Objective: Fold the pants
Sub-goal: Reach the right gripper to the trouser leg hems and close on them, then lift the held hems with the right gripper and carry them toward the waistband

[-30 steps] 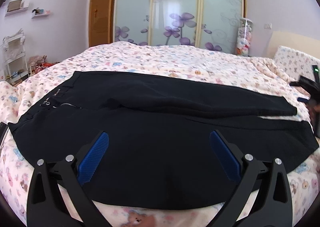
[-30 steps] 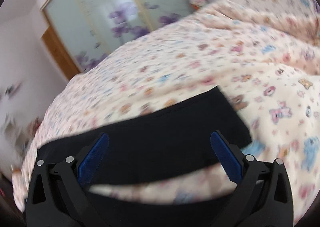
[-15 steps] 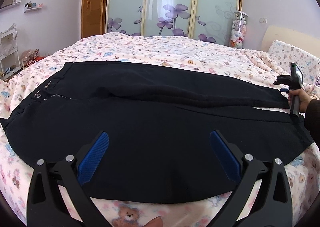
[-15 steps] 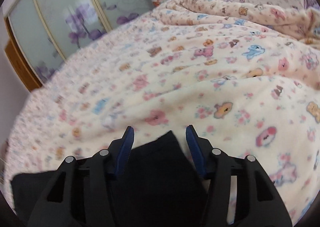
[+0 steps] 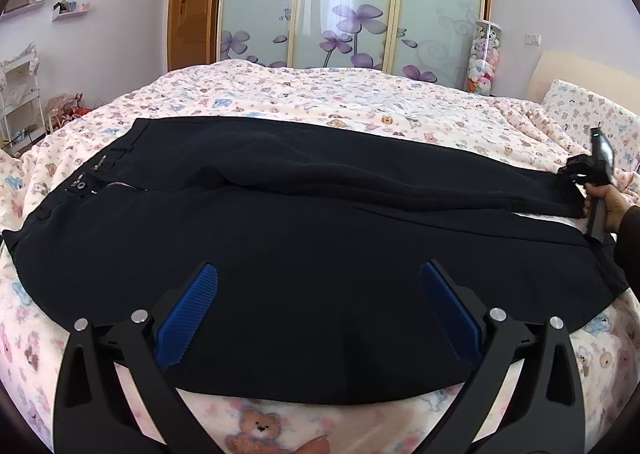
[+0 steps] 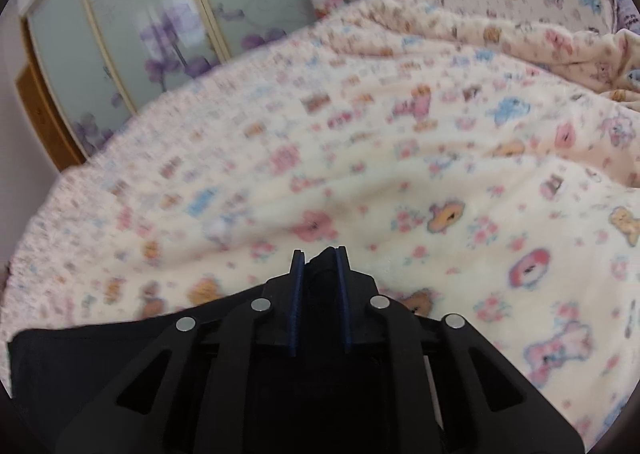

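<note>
Black pants (image 5: 312, 222) lie spread flat across the bed, waistband and zipper (image 5: 116, 185) at the left, leg ends at the right. My left gripper (image 5: 318, 302) is open and empty, hovering over the near leg's front edge. My right gripper (image 6: 320, 270) is shut on the far leg's hem corner (image 6: 322, 260). In the left wrist view the right gripper (image 5: 592, 174) shows at the far right, held by a hand at the far leg's end.
The bed (image 5: 360, 94) has a pink bear-print blanket. A pillow (image 5: 588, 110) lies at the right. Glass wardrobe doors (image 5: 352, 2) stand behind, a jar of plush toys (image 5: 484, 54) beside them. A white shelf rack (image 5: 20, 102) stands at the left.
My right gripper went from wide open over the leg end to closed on the far leg's hem. My left gripper stayed open and shifted only slightly.
</note>
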A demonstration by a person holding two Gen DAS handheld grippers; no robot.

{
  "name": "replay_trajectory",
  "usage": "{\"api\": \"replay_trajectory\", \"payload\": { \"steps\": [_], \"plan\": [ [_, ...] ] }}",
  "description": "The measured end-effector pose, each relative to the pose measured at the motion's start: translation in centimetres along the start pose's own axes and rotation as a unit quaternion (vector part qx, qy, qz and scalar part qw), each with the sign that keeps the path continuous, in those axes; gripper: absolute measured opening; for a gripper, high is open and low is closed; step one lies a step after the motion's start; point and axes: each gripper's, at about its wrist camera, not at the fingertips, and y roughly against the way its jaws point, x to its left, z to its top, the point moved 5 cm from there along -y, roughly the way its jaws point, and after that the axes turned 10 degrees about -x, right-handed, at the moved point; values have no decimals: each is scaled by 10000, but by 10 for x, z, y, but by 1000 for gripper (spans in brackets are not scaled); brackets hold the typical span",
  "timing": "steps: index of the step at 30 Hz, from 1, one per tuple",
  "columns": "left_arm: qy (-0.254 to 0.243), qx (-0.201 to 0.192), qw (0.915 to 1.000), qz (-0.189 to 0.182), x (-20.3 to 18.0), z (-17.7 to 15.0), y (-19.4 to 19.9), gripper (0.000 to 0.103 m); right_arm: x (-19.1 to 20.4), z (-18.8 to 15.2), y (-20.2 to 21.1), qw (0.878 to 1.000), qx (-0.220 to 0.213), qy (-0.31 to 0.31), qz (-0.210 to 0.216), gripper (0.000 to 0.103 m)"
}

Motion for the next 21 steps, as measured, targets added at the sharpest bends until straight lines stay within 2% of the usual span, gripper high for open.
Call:
{"api": "replay_trajectory", "payload": {
  "steps": [5,9,14,18,21],
  "plan": [
    [20,-96,9999,106,3,2,3,101,3,8,59,9970,-391,-204,638,13],
    [45,-262,9995,187,6,7,7,101,-4,-1,113,9910,-586,-471,1111,13],
    [47,-500,9979,414,11,13,13,101,-19,-40,160,9860,-496,-761,1399,13],
    [142,-633,9950,761,20,16,16,101,-31,-72,183,9837,-372,-924,1496,12],
    [273,-632,9945,791,25,17,17,101,-39,-96,197,9816,-324,-1112,1515,10]
  ]
}}
